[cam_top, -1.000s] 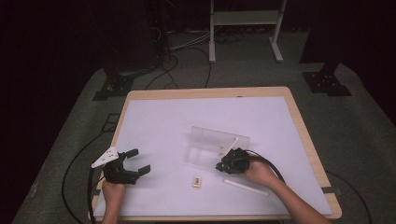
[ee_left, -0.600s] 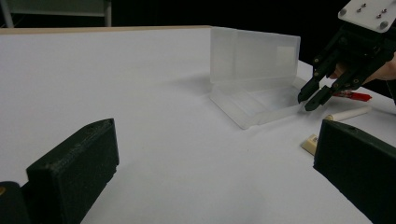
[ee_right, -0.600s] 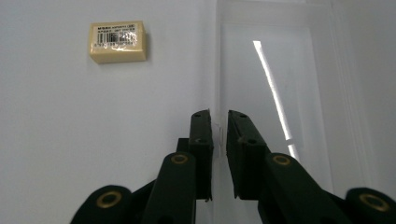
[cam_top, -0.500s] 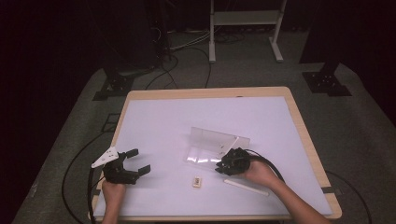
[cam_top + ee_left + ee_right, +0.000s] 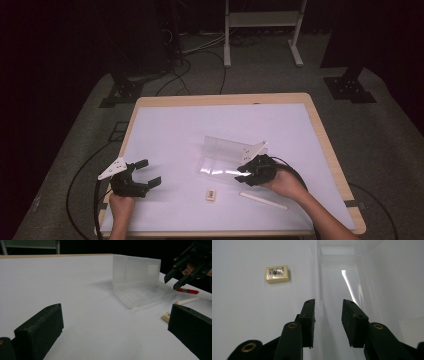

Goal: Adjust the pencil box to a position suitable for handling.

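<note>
A clear plastic box point(image 5: 225, 156) lies open mid-table, its lid standing upright point(image 5: 136, 271). My right gripper point(image 5: 245, 174) hovers over the box's near right end, and its jaws have just been opening. They stand apart point(image 5: 328, 320) with nothing between them, above the tray's edge. A thin red object point(image 5: 187, 291) lies just under those jaws point(image 5: 175, 281), at the box's end. My left gripper point(image 5: 145, 176) rests at the front left, wide open and holding nothing point(image 5: 115, 336).
A small cream eraser point(image 5: 211, 194) with a barcode label point(image 5: 277, 273) lies in front of the box. A white stick point(image 5: 263, 201) lies near the right hand. The table's wooden rim point(image 5: 327, 150) borders the white mat. Cables trail off both grippers.
The right gripper's jaws have opened and it has lifted slightly by the box's end. The left gripper has stayed still.
</note>
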`<act>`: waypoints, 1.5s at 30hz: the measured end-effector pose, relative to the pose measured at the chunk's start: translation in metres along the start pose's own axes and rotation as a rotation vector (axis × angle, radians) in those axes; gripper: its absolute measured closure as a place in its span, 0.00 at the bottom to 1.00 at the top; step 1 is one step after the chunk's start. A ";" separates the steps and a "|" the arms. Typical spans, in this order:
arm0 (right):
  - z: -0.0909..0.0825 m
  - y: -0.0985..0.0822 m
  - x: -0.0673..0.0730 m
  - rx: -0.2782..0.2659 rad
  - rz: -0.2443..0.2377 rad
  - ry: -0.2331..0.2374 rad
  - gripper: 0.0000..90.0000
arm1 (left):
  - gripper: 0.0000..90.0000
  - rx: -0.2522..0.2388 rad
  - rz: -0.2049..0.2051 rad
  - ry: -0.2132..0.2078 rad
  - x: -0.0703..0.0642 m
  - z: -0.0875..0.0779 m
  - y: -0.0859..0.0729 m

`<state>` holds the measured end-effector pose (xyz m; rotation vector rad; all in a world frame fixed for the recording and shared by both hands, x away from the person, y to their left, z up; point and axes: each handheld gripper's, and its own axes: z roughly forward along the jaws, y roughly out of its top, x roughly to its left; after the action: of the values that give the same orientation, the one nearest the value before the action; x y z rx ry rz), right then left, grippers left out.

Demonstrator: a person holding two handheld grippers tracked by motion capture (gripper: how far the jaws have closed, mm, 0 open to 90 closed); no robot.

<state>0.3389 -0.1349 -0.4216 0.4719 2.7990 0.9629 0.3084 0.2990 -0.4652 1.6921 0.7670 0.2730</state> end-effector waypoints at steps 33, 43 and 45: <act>-0.053 -0.046 -0.004 -0.033 0.123 -0.066 0.52 | 0.00 0.007 0.002 0.002 0.000 0.000 0.000; -0.064 -0.067 -0.003 -0.022 0.151 -0.087 0.52 | 0.00 0.009 -0.002 0.004 0.000 0.000 0.000; -0.066 -0.072 -0.002 -0.019 0.160 -0.092 0.52 | 0.00 0.008 -0.001 0.005 0.000 0.000 0.000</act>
<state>0.3081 -0.2271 -0.4145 0.7277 2.7011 0.9700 0.3084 0.2989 -0.4652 1.6993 0.7739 0.2734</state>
